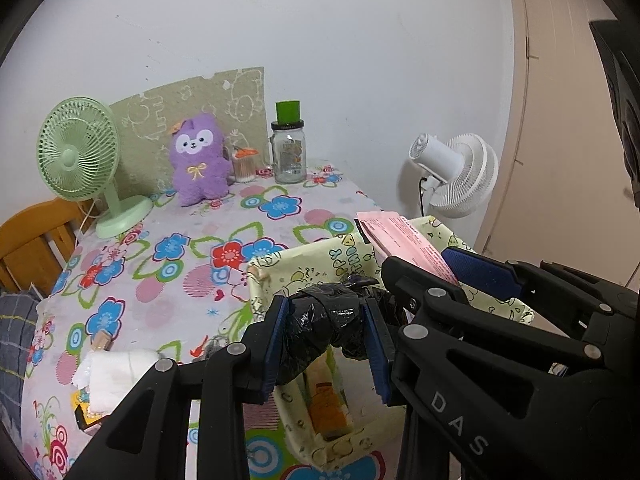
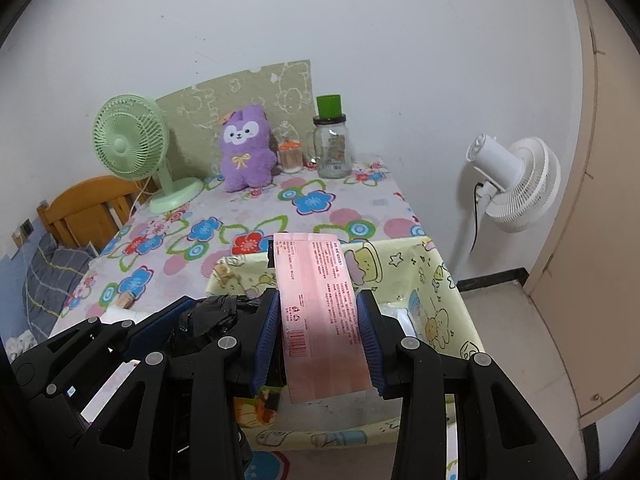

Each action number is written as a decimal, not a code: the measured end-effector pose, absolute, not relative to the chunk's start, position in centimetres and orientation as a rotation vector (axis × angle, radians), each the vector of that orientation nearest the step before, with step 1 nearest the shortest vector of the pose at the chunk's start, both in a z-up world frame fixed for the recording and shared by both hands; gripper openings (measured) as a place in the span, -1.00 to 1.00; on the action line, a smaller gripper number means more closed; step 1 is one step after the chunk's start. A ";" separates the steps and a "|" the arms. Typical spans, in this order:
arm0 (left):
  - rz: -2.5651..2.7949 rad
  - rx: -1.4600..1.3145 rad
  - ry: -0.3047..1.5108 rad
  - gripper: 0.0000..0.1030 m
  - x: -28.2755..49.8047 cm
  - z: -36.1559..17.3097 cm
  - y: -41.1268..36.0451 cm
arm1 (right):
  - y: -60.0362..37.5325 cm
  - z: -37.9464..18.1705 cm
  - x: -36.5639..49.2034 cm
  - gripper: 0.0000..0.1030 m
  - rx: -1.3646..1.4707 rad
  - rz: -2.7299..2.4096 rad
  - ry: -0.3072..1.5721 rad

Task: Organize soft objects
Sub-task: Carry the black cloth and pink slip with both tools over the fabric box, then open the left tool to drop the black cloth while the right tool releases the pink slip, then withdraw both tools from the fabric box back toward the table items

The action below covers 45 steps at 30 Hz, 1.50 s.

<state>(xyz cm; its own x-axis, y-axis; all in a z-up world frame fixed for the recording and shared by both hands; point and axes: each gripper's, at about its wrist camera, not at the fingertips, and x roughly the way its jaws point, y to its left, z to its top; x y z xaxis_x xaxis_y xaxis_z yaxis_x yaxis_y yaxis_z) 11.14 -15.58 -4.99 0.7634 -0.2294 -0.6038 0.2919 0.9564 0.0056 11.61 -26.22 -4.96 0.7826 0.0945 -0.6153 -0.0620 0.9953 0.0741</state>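
Note:
My left gripper (image 1: 326,344) is shut on a roll of black plastic bags (image 1: 324,328), held just above the near rim of a yellow cartoon-print fabric basket (image 1: 320,264). In the right wrist view my right gripper (image 2: 320,340) is shut on a flat pink packet (image 2: 320,308) that points forward over the same basket (image 2: 436,292). The two grippers sit side by side, the left one (image 2: 160,332) showing at the lower left of the right wrist view with the black roll (image 2: 212,316). A folded white cloth (image 1: 120,376) lies on the flowered tablecloth at the left.
A purple plush toy (image 1: 198,160), a green desk fan (image 1: 80,156), a glass jar with a green cup on it (image 1: 289,148) and a cotton-swab holder (image 1: 245,164) line the table's back. A white floor fan (image 1: 456,176) stands beyond the right edge, a wooden chair (image 1: 36,236) at the left.

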 end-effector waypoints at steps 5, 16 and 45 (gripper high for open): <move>-0.292 0.118 0.659 -0.19 12.3 -5.5 -16.4 | -27.1 -5.6 12.6 -0.17 0.073 0.069 0.688; -0.310 0.130 0.696 0.48 13.8 -6.4 -17.6 | -28.7 -6.4 13.7 -0.09 0.092 0.026 0.713; -0.254 0.098 0.660 0.86 11.1 -5.1 -14.4 | -27.9 -5.3 11.1 0.60 0.110 -0.027 0.693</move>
